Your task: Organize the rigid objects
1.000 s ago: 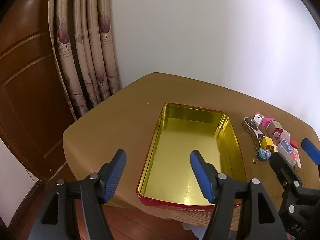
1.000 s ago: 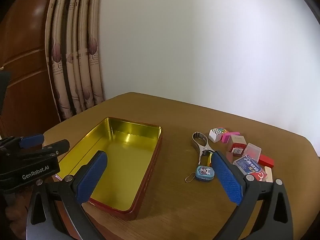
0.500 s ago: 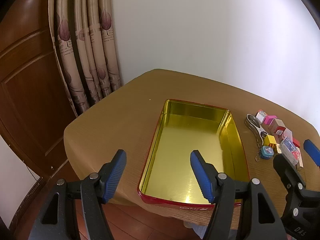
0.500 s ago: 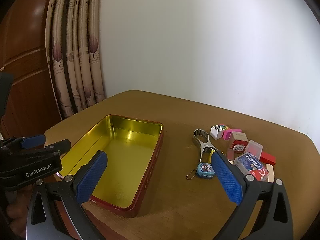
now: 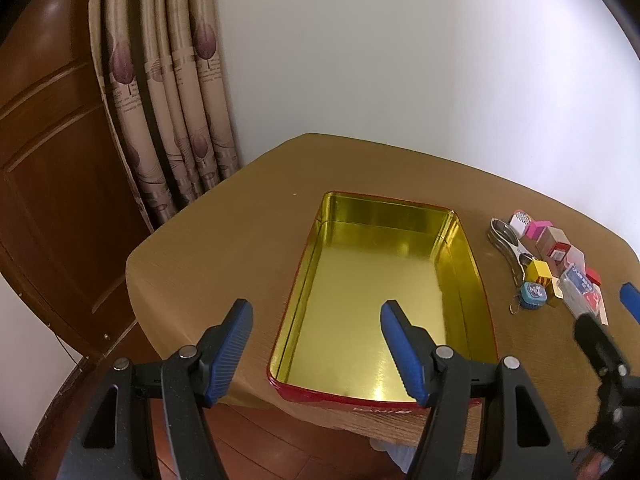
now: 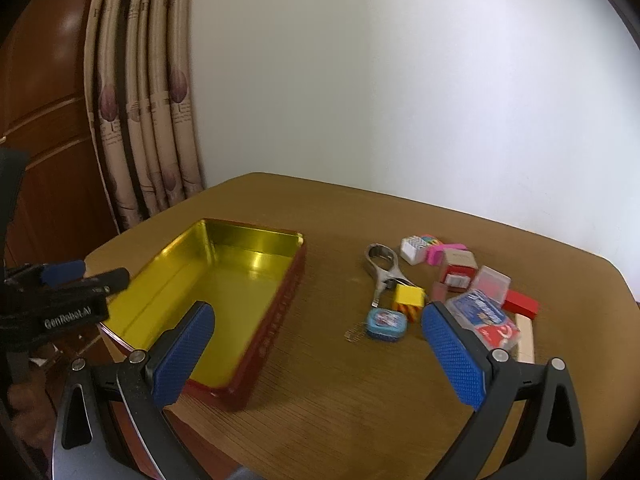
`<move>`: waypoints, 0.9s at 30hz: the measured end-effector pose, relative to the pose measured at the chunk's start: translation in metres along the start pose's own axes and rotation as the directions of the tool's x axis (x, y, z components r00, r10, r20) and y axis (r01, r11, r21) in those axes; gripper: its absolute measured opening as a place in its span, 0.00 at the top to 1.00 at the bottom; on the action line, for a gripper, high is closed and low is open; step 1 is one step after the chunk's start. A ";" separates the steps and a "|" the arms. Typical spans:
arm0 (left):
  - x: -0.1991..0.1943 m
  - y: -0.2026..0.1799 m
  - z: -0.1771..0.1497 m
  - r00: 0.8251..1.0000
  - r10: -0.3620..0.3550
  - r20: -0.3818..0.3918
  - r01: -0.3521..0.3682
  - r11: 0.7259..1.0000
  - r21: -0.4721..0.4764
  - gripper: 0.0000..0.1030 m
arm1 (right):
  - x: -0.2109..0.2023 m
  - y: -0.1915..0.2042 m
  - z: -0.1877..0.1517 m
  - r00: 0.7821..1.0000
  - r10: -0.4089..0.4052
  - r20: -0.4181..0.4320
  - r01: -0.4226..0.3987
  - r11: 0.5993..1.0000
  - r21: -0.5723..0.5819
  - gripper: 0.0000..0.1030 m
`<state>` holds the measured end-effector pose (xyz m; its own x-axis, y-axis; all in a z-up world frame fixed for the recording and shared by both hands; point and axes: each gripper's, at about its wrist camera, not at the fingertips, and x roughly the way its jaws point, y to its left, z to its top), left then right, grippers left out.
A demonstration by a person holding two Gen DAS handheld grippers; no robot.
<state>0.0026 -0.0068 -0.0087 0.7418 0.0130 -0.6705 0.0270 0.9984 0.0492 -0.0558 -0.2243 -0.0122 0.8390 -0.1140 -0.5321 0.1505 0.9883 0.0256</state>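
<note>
An open red tin [image 5: 486,312] [image 6: 280,312] with a gold inside lies empty on the brown table. To its right lies a cluster of small things: a metal nail clipper [image 6: 380,270] [image 5: 506,240], a small blue tin on a keychain [image 6: 387,323] [image 5: 533,295], a yellow cube [image 6: 408,298] [image 5: 539,271], a pink block [image 6: 438,254], a red-and-white box [image 6: 458,268], a clear box [image 6: 492,282] and a blue-and-red packet [image 6: 484,318]. My left gripper [image 5: 316,344] is open and empty before the tin's near end. My right gripper [image 6: 320,354] is open and empty, hovering near the cluster.
The table [image 6: 400,380] stands in a corner by a white wall. A patterned curtain [image 5: 168,100] and a wooden door [image 5: 48,160] are to the left. The table's near edge [image 5: 340,416] lies just past the tin, with wooden floor below.
Both grippers have moved forward and a little higher over the table. The yellow cube now shows between the right gripper's fingers. Nothing on the table has moved.
</note>
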 end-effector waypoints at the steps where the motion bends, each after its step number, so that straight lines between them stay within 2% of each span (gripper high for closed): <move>1: -0.001 -0.002 -0.001 1.000 -0.001 -0.001 0.001 1.000 0.009 0.34 | -0.003 -0.008 -0.002 1.000 -0.010 -0.002 0.010 1.000 0.003 0.00; 4: -0.003 -0.012 -0.002 1.000 -0.014 -0.005 0.015 0.999 0.039 0.34 | -0.015 -0.040 -0.010 0.998 -0.066 0.002 0.066 0.998 0.018 0.00; 7: -0.008 -0.027 -0.004 0.999 -0.039 -0.017 0.040 0.996 0.078 0.34 | -0.026 -0.082 -0.021 0.986 -0.165 0.007 0.164 0.986 0.030 0.00; 10: -0.017 -0.045 -0.004 0.989 -0.134 -0.055 0.140 0.984 0.107 0.34 | -0.031 -0.133 -0.036 0.963 -0.269 -0.030 0.270 0.960 0.067 0.00; 12: -0.019 -0.060 -0.005 0.978 -0.185 -0.094 0.195 0.974 0.117 0.34 | -0.029 -0.172 -0.042 0.948 -0.309 -0.069 0.315 0.943 0.106 0.00; 16: -0.013 -0.090 -0.004 0.939 -0.275 -0.207 0.300 0.948 0.106 0.34 | -0.026 -0.227 -0.057 0.910 -0.397 -0.121 0.410 0.904 0.120 0.00; 18: -0.010 -0.109 -0.002 0.926 -0.300 -0.229 0.332 0.936 0.117 0.34 | -0.022 -0.248 -0.062 0.896 -0.420 -0.142 0.436 0.892 0.117 0.00; 22: 0.005 -0.159 0.004 0.910 -0.313 -0.272 0.376 0.899 0.224 0.34 | -0.015 -0.275 -0.072 0.890 -0.423 -0.170 0.446 0.885 0.134 0.00; 25: 0.020 -0.191 0.006 0.911 -0.276 -0.305 0.363 0.889 0.280 0.34 | -0.006 -0.281 -0.080 0.896 -0.402 -0.190 0.430 0.891 0.145 0.00; 26: 0.022 -0.196 0.005 0.903 -0.281 -0.324 0.375 0.884 0.280 0.34 | -0.004 -0.284 -0.083 0.899 -0.389 -0.199 0.420 0.895 0.147 0.00; 27: 0.024 -0.206 0.005 0.883 -0.310 -0.351 0.413 0.870 0.270 0.34 | -0.002 -0.288 -0.086 0.904 -0.372 -0.210 0.406 0.901 0.153 0.00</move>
<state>0.0186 -0.2120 -0.0310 0.4114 -0.2791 -0.8677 0.5104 0.8592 -0.0344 -0.1453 -0.4998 -0.0912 0.5930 -0.4495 -0.6680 0.5561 0.8286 -0.0639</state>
